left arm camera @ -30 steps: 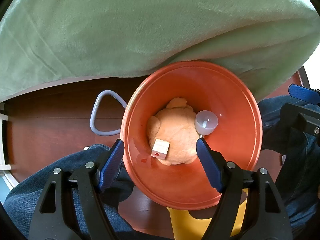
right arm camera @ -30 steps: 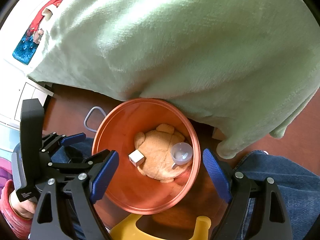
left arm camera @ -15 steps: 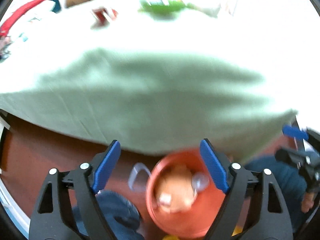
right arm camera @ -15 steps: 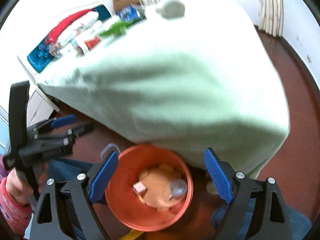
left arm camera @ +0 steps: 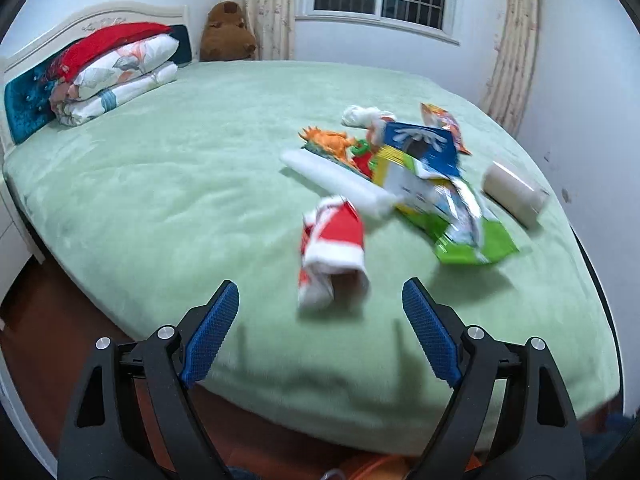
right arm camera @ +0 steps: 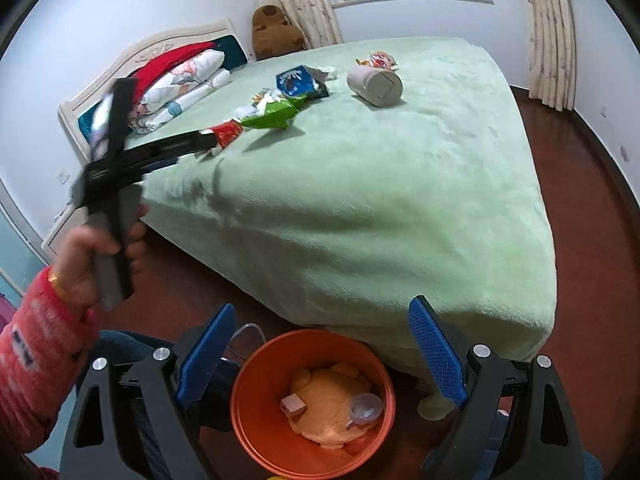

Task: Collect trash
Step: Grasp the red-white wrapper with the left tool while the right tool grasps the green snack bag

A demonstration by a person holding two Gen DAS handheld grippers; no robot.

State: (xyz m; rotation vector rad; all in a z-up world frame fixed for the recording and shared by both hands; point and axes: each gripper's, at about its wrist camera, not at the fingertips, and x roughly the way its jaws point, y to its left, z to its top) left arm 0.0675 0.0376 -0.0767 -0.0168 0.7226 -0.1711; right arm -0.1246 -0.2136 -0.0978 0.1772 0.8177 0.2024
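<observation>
1. The bed (left arm camera: 168,184) fills most of both views under a pale green blanket, with a white headboard (left arm camera: 92,16) and a stack of folded bedding (left arm camera: 116,72) at its far end and a brown plush toy (left arm camera: 226,32) in the corner beside the curtain (left arm camera: 264,4).
2. On the red-brown floor (right arm camera: 592,216), at the foot of the bed, stands an orange bucket (right arm camera: 256,408). It holds a soft orange lump, a small cube (right arm camera: 292,405) and a pale little cup (right arm camera: 366,409).
3. The trash lies in a loose cluster on the far right part of the blanket: a green snack bag (left arm camera: 476,240), a blue and white package (left arm camera: 424,144), a white roll (left arm camera: 340,180) lying flat, and a beige cylinder (left arm camera: 514,196) on its side just right of the bag.
4. A crumpled red and white wrapper (left arm camera: 332,248) lies apart from the cluster, nearest the edge of the bed.
5. The left gripper (left arm camera: 320,336) hovers over the near edge of the bed with its jaws spread wide and nothing between them; the red and white wrapper is just ahead of it.
6. The right gripper (right arm camera: 320,356) hangs above the orange bucket, also wide apart and holding nothing.
7. In the right wrist view the person's left hand (right arm camera: 96,252), in a pink sleeve, grips the handle of the left tool.
</observation>
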